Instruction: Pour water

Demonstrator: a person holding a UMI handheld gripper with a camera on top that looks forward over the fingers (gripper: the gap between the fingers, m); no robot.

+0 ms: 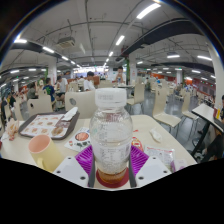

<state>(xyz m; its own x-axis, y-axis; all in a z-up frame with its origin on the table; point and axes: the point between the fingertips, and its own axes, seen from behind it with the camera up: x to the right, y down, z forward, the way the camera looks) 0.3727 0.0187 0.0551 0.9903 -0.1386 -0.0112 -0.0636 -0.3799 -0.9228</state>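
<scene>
Gripper (pixel 111 160) clasping upright bottle (pixel 111 130)

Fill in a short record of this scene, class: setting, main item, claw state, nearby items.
setting: canteen hall, white table, chairs and people beyond
main item: clear bottle, upright, amber liquid at its base
claw: shut on the bottle, a purple pad at each side
nearby: beige cup beside the bottle; tray behind the cup
</scene>
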